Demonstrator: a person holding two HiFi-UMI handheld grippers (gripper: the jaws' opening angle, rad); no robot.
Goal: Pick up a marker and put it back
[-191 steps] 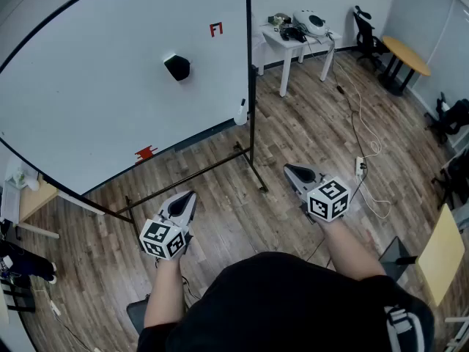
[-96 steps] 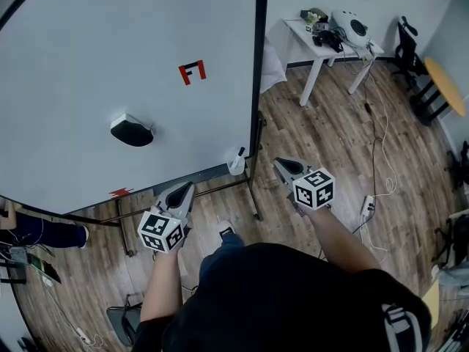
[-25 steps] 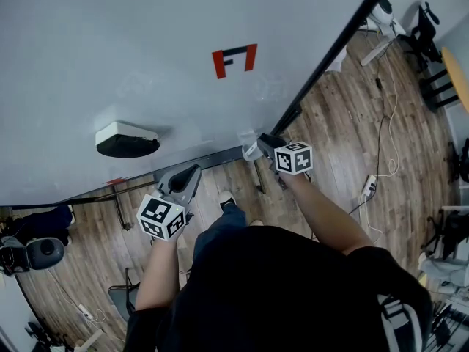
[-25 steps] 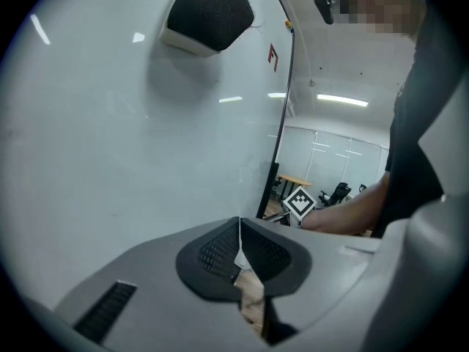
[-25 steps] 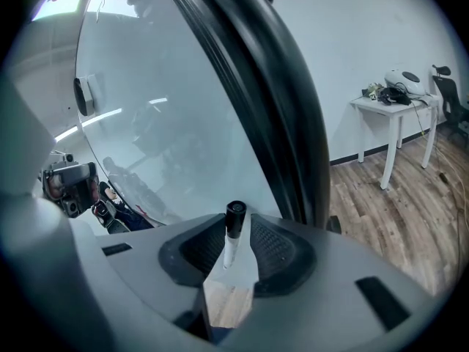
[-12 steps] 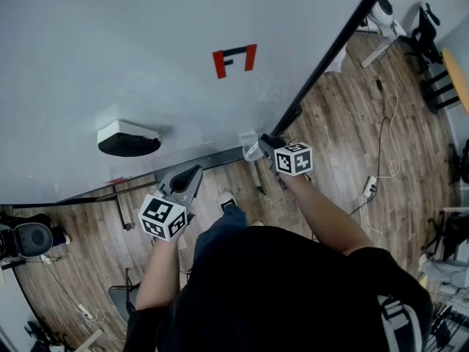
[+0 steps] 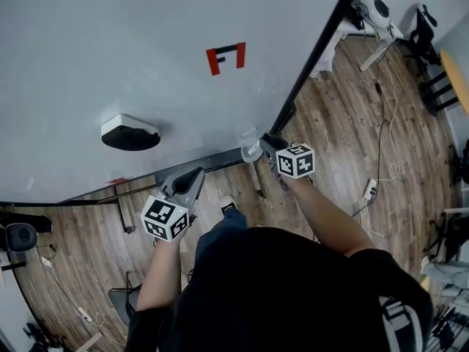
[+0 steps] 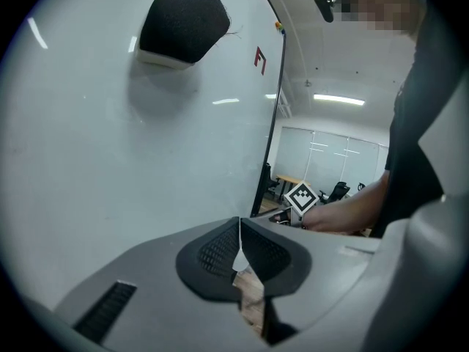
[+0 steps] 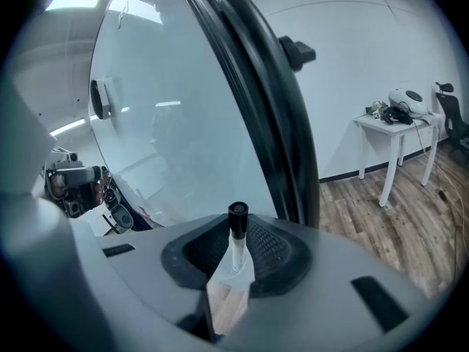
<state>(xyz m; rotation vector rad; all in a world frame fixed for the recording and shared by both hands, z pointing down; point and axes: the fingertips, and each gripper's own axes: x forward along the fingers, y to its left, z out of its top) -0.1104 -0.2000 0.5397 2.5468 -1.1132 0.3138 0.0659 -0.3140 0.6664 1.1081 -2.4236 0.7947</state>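
A marker [image 9: 237, 217] with a black cap and white body stands upright in a pale cup [image 7: 248, 146] at the whiteboard's lower right corner. My right gripper [image 7: 265, 140] reaches into that cup. In the right gripper view its jaws are closing, with the marker between them [image 9: 235, 249] and the pads against its body. My left gripper [image 7: 195, 174] hangs lower left in front of the board, shut with nothing in it; its pads meet [image 8: 239, 246].
The whiteboard [image 7: 110, 50] carries a black eraser [image 7: 130, 132] and a red mark [image 7: 226, 57]. Its black frame post [image 7: 315, 57] runs beside my right gripper. A white table [image 7: 366, 17] and a floor cable [image 7: 381, 145] lie to the right.
My right gripper stays at the cup at the board's corner. The left gripper has barely shifted. The head view has drifted slightly.
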